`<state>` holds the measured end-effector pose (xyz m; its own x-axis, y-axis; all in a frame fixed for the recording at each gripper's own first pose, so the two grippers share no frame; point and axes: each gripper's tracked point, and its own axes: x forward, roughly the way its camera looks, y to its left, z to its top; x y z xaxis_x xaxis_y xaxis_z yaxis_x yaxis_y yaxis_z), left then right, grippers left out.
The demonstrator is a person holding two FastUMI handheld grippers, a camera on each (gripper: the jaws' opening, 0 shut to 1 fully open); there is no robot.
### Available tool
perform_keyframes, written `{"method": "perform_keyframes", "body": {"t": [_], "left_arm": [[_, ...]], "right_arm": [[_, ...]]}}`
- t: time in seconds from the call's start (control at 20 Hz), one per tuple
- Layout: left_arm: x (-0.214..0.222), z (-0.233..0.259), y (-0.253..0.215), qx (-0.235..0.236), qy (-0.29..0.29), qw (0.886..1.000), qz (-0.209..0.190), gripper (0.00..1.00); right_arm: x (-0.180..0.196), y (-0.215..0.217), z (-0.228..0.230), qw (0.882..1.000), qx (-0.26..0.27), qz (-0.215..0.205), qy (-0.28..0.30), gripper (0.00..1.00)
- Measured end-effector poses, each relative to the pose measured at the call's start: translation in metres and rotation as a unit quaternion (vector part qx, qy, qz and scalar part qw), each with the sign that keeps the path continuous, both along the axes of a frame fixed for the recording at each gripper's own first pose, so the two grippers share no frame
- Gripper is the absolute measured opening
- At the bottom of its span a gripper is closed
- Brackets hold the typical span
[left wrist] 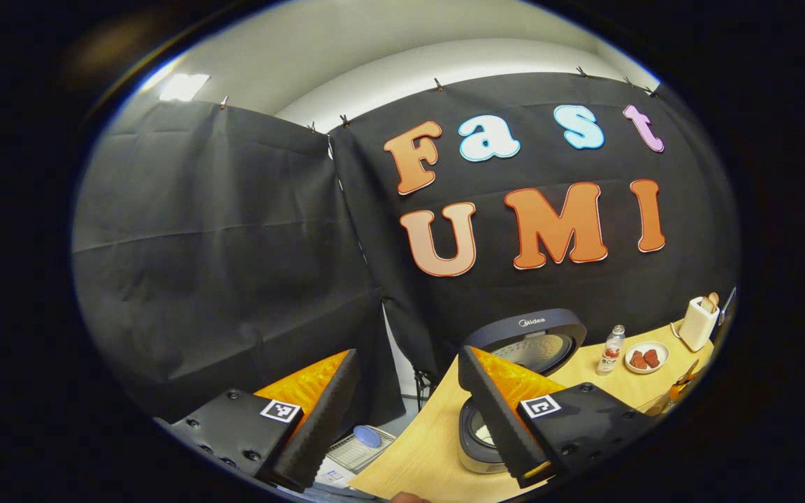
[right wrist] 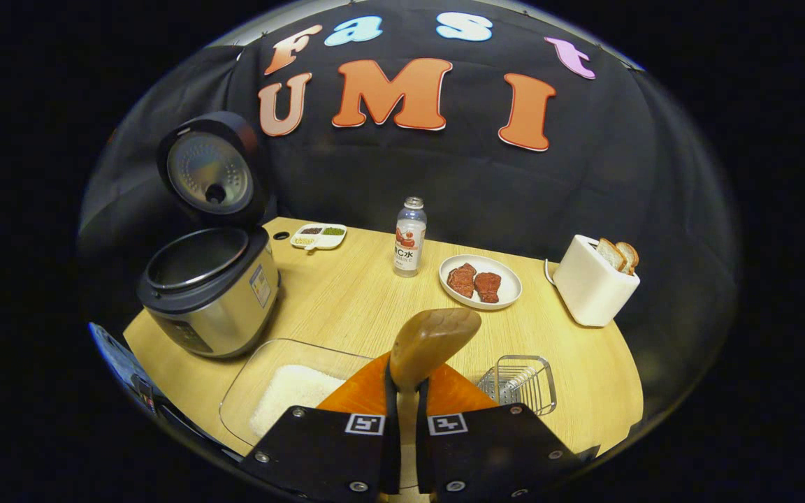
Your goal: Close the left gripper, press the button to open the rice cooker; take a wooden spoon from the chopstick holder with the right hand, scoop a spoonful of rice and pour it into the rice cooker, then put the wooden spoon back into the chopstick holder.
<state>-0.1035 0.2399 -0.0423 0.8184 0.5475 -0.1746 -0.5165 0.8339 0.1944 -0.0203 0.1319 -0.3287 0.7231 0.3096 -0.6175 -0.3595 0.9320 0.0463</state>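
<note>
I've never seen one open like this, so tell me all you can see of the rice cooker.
The rice cooker stands upright at the table's left end, its rounded body silvery with a dark rim. Its dark lid is up, showing a perforated metal plate. The inner pot looks empty. A clear dish of rice lies just in front.

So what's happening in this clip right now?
A person works two handheld grippers at a wooden table. The right gripper has its jaws shut on a wooden spoon, held above the glass dish of rice, with the wire chopstick holder just beside it. The rice cooker already stands with its lid up and its pot looks empty. The left gripper hangs open, raised near the cooker, holding nothing.
</note>
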Motion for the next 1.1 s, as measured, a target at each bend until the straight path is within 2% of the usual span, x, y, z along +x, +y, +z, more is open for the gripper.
{"method": "perform_keyframes", "body": {"t": [0.1, 0.3, 0.4, 0.5, 0.65, 0.75, 0.9, 1.0, 1.1], "left_arm": [[0.000, -0.005, 0.004, -0.003, 0.003, 1.000, 0.001, 1.00], [0.003, -0.013, 0.012, -0.006, 0.007, 1.000, 0.001, 0.98], [0.006, -0.017, 0.013, -0.009, 0.010, 1.000, -0.001, 1.00], [0.008, -0.021, 0.015, -0.009, 0.013, 1.000, -0.004, 0.98], [0.012, -0.028, 0.015, -0.007, 0.019, 1.000, -0.011, 0.98], [0.013, -0.031, 0.018, -0.006, 0.022, 1.000, -0.013, 0.98], [0.014, -0.036, 0.022, -0.012, 0.026, 0.999, -0.014, 0.98], [0.014, -0.040, 0.026, -0.014, 0.030, 0.999, -0.013, 0.98], [0.015, -0.044, 0.029, -0.015, 0.033, 0.999, -0.013, 0.98]], "right_arm": [[-0.008, 0.002, -0.010, 1.000, -0.019, 0.002, -0.015, 0.07], [-0.015, 0.015, -0.014, 0.996, -0.046, 0.013, -0.070, 0.07], [-0.019, 0.019, -0.018, 0.997, -0.041, 0.000, -0.073, 0.07], [-0.022, 0.025, -0.021, 0.997, -0.028, -0.011, -0.069, 0.07], [-0.026, 0.032, -0.024, 0.998, 0.008, -0.035, -0.053, 0.07], [-0.029, 0.039, -0.020, 0.997, 0.053, -0.053, -0.035, 0.07], [-0.037, 0.057, -0.021, 0.988, 0.132, -0.079, 0.006, 0.07], [-0.037, 0.057, -0.022, 0.985, 0.144, -0.091, 0.018, 0.07], [-0.036, 0.055, -0.025, 0.977, 0.174, -0.116, 0.047, 0.07]]}}
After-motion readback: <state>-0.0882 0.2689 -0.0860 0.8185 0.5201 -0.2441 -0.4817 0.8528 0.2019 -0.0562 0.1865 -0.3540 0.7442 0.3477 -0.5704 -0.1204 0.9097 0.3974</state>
